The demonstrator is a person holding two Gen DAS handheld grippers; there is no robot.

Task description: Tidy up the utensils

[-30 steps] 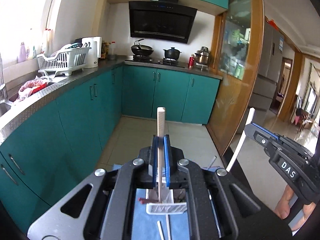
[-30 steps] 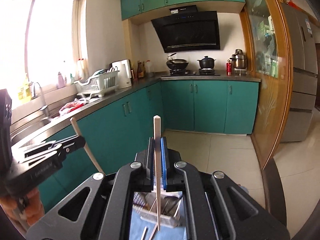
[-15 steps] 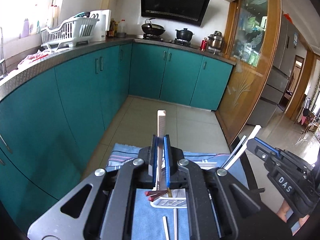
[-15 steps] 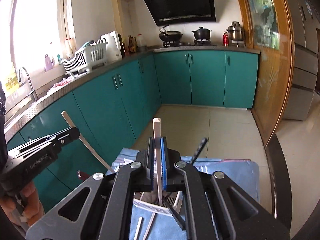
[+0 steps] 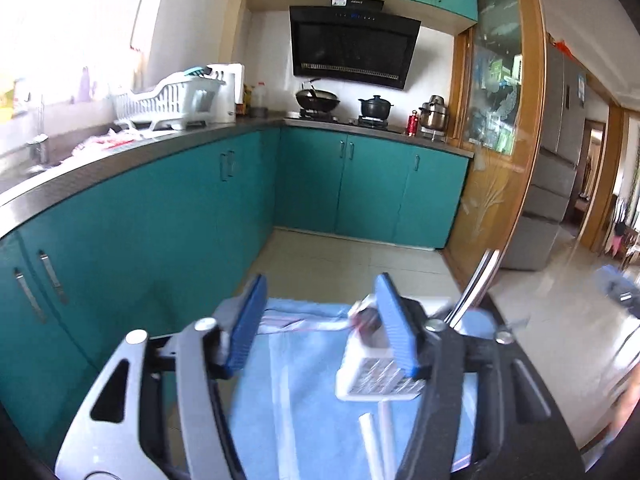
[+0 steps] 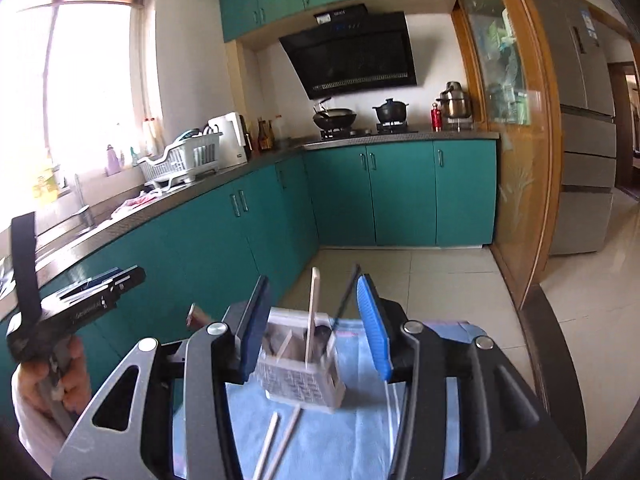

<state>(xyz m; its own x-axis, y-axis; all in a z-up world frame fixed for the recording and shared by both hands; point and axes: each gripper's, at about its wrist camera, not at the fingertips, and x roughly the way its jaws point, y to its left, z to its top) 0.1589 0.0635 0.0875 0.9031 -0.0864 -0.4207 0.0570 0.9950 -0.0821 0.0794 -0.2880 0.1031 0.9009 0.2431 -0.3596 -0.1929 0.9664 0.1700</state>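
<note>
A: Left gripper (image 5: 320, 320): jaws spread wide, blue pads well apart, nothing between them. Concur?

B: Yes. Right gripper (image 6: 312, 320) reads the same: jaws wide apart, holding nothing. In its view the white utensil basket (image 6: 300, 384) sits between the two pads, a little beyond them, touched by neither.

A: In the left wrist view the basket (image 5: 376, 376) lies to the right, partly behind the right pad. It stands on the blue cloth (image 5: 304, 400).

B: Contents, right wrist view: one pale chopstick (image 6: 313, 312) stands nearly upright in the basket, and a dark utensil handle (image 6: 346, 296) leans out to the right. Further pieces inside are too blurred to name.

A: The left wrist view shows neither of those clearly. It does show metal handles (image 5: 476, 288) leaning up to the right past the basket, and something dark red at the basket's top edge, blurred.

B: Loose items: two pale sticks (image 6: 276, 440) lie on the cloth (image 6: 360, 432) on the near side of the basket.

A: I see pale sticks (image 5: 376, 432) near the basket too, plus a faint one further left on the cloth.

B: Only the right wrist view catches the other tool: the left gripper's black body (image 6: 80, 308) at far left, with the left hand (image 6: 44, 380) wrapped around its grip.

A: Surroundings, both views: teal cabinets (image 5: 160, 216), white dish rack (image 5: 168, 100) on the counter, range hood (image 5: 352, 48) on the far wall.
</note>
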